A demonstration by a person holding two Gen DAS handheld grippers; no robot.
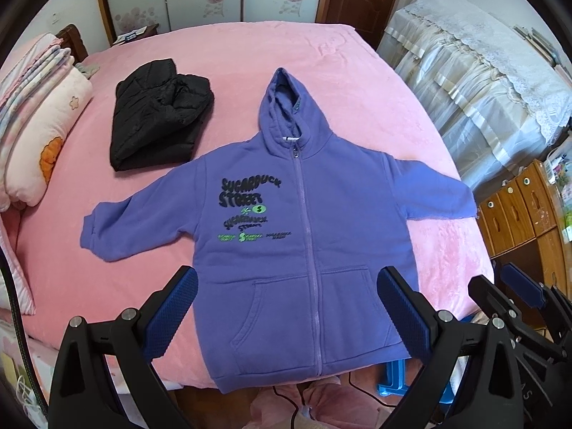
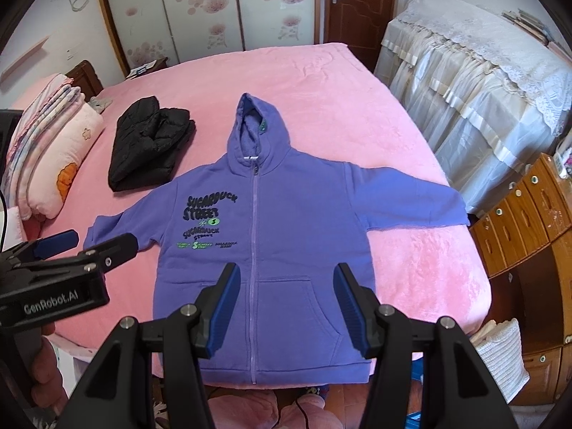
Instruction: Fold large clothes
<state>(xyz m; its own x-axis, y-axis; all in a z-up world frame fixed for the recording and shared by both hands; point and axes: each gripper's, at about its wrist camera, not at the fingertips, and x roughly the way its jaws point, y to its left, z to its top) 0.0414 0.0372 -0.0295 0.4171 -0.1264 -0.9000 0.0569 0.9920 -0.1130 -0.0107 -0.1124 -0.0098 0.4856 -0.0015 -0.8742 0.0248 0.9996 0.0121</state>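
Observation:
A purple zip-up hoodie (image 1: 343, 214) (image 2: 307, 214) lies face up and zipped on the pink bed (image 1: 250, 64) (image 2: 321, 85). Its hood points to the far end and both sleeves are spread out. The hem hangs at the near edge. In the left wrist view, my left gripper (image 1: 286, 273) hovers open above the pockets and holds nothing. The right gripper (image 1: 497, 279) shows at the right edge, off the bed's corner. In the right wrist view, my right gripper (image 2: 286, 270) stands open over the lower front, empty. There the left gripper (image 2: 102, 238) shows at the left, open near the left cuff.
A folded black jacket (image 1: 161, 114) (image 2: 150, 146) lies left of the hood. Pillows and folded quilts (image 1: 39, 107) (image 2: 53, 150) stack at the left. Cloth-covered furniture (image 1: 482, 71) and wooden drawers (image 2: 529, 221) stand on the right. A blue stool (image 1: 397, 379) sits below the bed edge.

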